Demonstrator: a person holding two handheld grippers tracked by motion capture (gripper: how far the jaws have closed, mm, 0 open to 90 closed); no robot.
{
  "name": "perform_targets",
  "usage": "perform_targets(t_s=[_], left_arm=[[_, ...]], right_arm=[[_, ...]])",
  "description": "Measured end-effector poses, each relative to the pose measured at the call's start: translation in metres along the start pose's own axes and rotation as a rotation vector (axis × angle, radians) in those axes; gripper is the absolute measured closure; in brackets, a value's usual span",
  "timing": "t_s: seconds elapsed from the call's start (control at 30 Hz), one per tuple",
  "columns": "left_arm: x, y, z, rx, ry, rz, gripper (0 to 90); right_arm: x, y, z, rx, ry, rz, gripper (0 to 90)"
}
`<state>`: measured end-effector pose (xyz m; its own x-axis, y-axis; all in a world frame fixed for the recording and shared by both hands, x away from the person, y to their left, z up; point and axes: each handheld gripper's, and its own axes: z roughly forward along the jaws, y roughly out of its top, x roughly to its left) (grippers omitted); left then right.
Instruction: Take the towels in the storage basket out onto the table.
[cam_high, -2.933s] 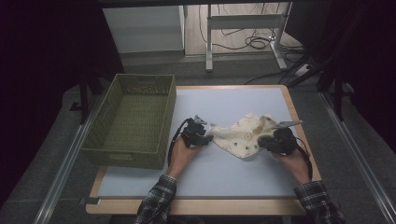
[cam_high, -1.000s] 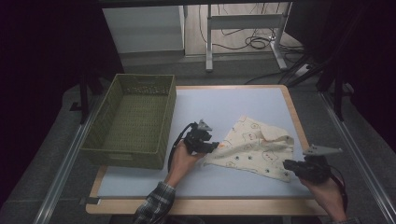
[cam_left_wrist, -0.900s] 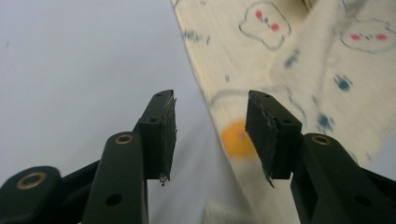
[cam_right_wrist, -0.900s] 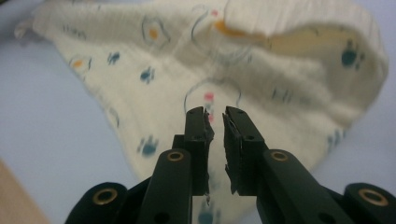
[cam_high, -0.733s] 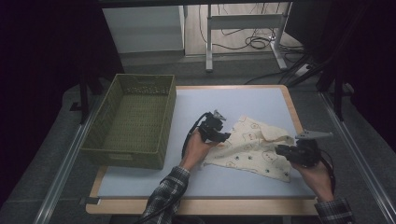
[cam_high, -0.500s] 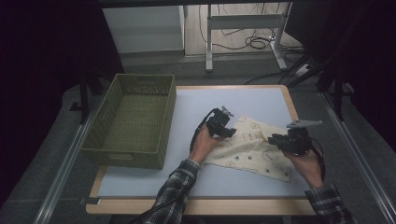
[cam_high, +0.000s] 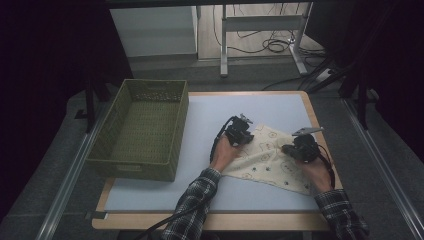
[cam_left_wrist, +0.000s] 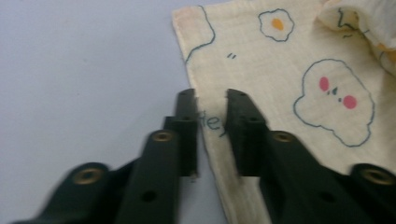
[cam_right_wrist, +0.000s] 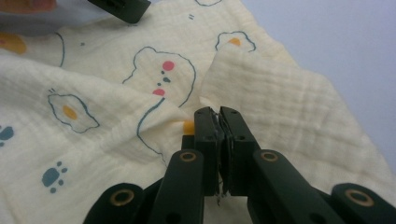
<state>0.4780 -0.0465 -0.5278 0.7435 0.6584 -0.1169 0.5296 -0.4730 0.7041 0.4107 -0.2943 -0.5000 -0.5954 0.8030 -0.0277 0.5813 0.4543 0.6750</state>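
Both grippers work one printed muslin cloth (cam_high: 265, 160): the right gripper (cam_right_wrist: 219, 122) pinches a raised fold, while the left gripper (cam_left_wrist: 210, 105) straddles the cloth's edge with a gap showing between its jaws.

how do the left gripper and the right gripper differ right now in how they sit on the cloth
The left gripper straddles the cloth's flat side edge with a gap between its jaws; the right gripper is pinched tight on a raised fold. In the high view, the left sits farther up the table than the right. Both have just been closing.

Both forearms reach in from the near edge — left claw (cam_high: 240, 131) slightly parted, right claw (cam_high: 298, 147) pinched tight.
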Motion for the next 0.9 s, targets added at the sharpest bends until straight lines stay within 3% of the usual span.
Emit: perform_targets(t_s=[0.13, 0.27, 0.5, 0.6, 0.63, 0.7, 0.77, 0.9], left_arm=[[-0.004, 0.001, -0.001, 0.007, 0.016, 0.031, 89.2], [0.0, 0.001, -0.007, -0.03, 0.053, 0.034, 89.6], [0.02, 0.004, -0.045, -0.107, 0.187, 0.034, 89.3], [0.03, 0.003, -0.064, -0.169, 0.263, -0.003, 88.6], [0.033, 0.002, -0.066, -0.164, 0.279, -0.015, 88.0], [0.038, 0.0, -0.065, -0.115, 0.298, -0.029, 79.5], [0.039, -0.006, -0.066, -0.11, 0.329, -0.018, 65.7], [0.041, -0.017, -0.068, -0.099, 0.301, -0.024, 57.1]], right_arm=[[-0.001, 0.003, -0.009, -0.028, -0.008, -0.004, 86.7], [-0.005, 0.009, -0.022, -0.058, -0.027, 0.004, 86.7], [-0.028, 0.027, -0.033, -0.106, -0.055, 0.056, 86.6], [-0.038, 0.04, -0.03, -0.124, -0.084, 0.073, 86.4], [-0.044, 0.045, -0.027, -0.132, -0.102, 0.079, 85.7], [-0.054, 0.052, -0.021, -0.135, -0.137, 0.096, 78.2], [-0.062, 0.055, -0.017, -0.121, -0.151, 0.124, 76.1], [-0.066, 0.046, -0.018, -0.119, -0.133, 0.134, 72.8]])
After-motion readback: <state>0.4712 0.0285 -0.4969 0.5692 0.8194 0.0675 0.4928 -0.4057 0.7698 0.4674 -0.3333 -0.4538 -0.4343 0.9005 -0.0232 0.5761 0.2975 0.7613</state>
